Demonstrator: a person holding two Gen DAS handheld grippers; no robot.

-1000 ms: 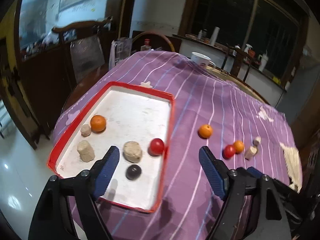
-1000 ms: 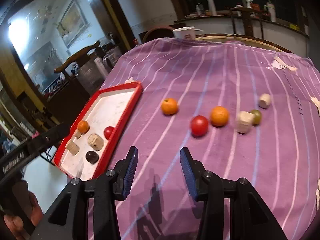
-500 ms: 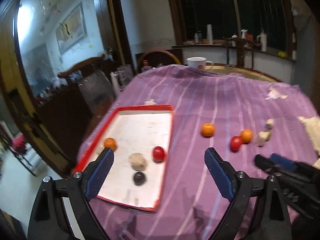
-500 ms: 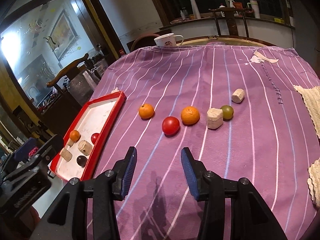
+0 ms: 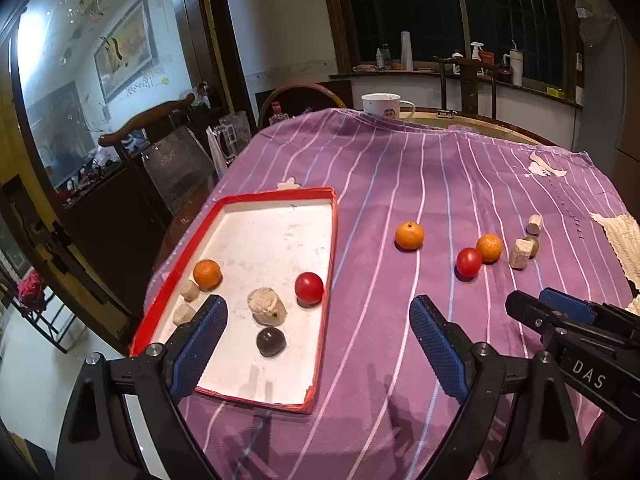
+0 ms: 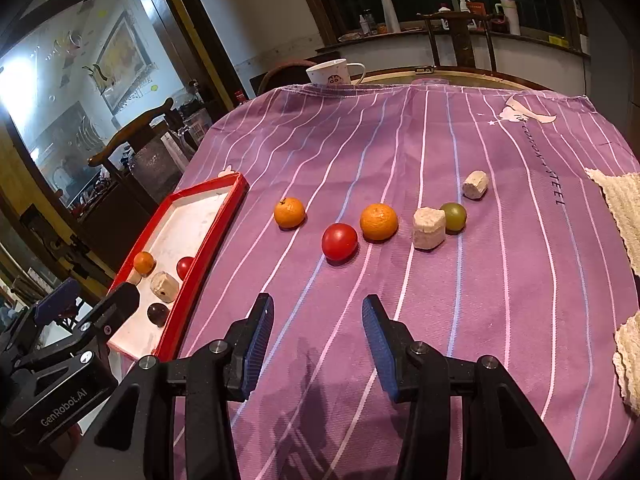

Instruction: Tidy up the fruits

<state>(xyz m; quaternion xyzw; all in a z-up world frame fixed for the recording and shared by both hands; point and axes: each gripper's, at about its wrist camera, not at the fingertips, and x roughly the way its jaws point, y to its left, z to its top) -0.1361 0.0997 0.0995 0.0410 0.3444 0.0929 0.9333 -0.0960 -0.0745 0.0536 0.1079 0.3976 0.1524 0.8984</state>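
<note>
1. The left gripper (image 5: pixel 318 336) has just been opening; its jaws stand wide with nothing between them, one blue finger (image 5: pixel 200 344) over the near part of the red-rimmed tray (image 5: pixel 332 240), the other over the purple striped cloth (image 5: pixel 400 168).
2. The right gripper (image 6: pixel 318 330) is partly parted and holds nothing; only bare cloth lies between its fingers. Seen from the left wrist, its black body reads "DAS"; from the right wrist, the left one reads "GenRobot.AI".
3. In the tray, just past the left fingers: one dark plum-like fruit (image 5: pixel 271 342) nearest, one large pale chunk (image 5: pixel 267 306), one red tomato (image 5: pixel 309 288), one orange (image 5: pixel 207 274) and two small pale chunks (image 5: pixel 189 290).
4. Ahead of the right fingers, loose on the cloth with nothing in between: one red tomato (image 6: pixel 339 241) nearest, two oranges, one to the left (image 6: pixel 289 212) and one to the right (image 6: pixel 379 221), one pale block (image 6: pixel 429 227) touching one green fruit (image 6: pixel 453 216), and one pale cylinder (image 6: pixel 476 185) farther off.
5. A knitted cream cloth (image 6: pixel 624 208) lies at the right edge.
6. Cloth print reads "STEEL" in part.
7. Beyond the cloth's far edge stands one white mug (image 6: pixel 334 72) with a cartoon face, then bottles on a counter, too small to read.
</note>
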